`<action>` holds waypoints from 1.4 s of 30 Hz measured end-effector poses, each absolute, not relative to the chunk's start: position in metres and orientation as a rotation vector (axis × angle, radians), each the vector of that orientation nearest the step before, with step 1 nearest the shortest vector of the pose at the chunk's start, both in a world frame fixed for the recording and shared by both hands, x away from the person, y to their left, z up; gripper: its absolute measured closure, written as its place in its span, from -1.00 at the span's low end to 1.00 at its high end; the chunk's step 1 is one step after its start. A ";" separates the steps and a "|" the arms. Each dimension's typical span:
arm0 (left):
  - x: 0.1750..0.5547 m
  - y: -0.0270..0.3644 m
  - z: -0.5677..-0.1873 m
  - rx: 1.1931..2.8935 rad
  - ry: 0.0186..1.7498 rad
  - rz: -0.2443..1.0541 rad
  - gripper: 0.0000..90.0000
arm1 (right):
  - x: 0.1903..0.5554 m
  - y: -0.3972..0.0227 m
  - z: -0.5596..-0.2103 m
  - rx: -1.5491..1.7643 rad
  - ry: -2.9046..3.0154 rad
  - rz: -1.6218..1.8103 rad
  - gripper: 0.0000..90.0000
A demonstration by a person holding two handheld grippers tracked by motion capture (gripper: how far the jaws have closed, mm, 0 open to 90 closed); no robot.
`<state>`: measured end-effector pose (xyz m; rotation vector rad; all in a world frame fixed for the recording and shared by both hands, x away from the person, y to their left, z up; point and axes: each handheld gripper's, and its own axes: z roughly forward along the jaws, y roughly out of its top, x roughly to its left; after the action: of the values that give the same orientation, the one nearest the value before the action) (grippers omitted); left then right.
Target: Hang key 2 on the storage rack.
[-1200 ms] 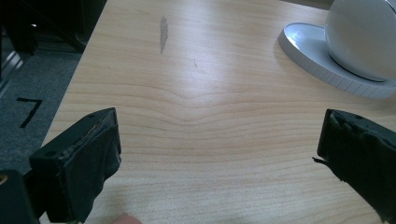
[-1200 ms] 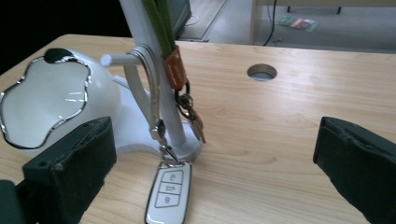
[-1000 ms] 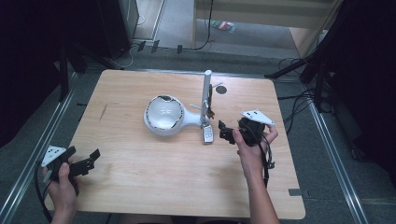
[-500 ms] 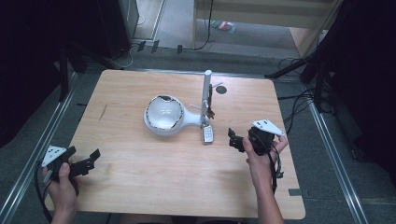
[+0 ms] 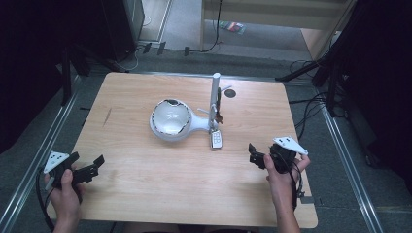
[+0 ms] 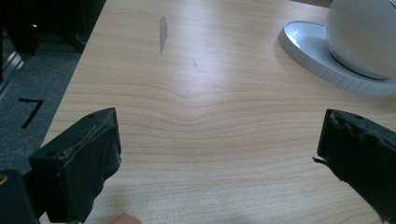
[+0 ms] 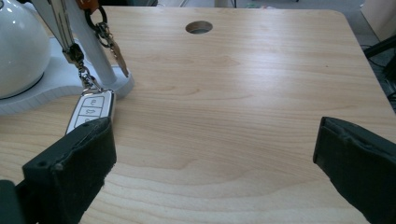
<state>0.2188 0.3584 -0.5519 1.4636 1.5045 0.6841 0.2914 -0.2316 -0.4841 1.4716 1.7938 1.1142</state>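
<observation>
Round table hole [image 5: 230, 92] (far side), dark mark [image 5: 107, 117].

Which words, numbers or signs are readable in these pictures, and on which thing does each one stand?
"7": a black mark on the grey floor beside the table; it may be only a corner mark.
Car key: three button symbols, too small to read.
No other text is visible.

I see a pale wooden table [image 5: 145, 194] with rounded corners and a small round hole [image 5: 230, 93] near its far edge at about one o'clock. It stands on a grey floor [image 5: 340, 160], with metal rails [image 5: 29, 165] running along both sides. Black cables [image 5: 303, 121] trail over the floor at three o'clock. Dark equipment [image 5: 116, 24] stands at eleven o'clock, and a light wooden cabinet [image 5: 272, 14] at one o'clock.
</observation>
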 end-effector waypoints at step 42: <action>0.220 0.356 -0.552 1.492 1.499 0.700 -1.00 | 0.230 -0.335 -0.520 1.622 1.677 0.992 -1.00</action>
<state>0.2197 0.3563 -0.5517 1.4918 1.4992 0.7000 0.2296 -0.3348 -0.5195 1.6216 1.6774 0.9922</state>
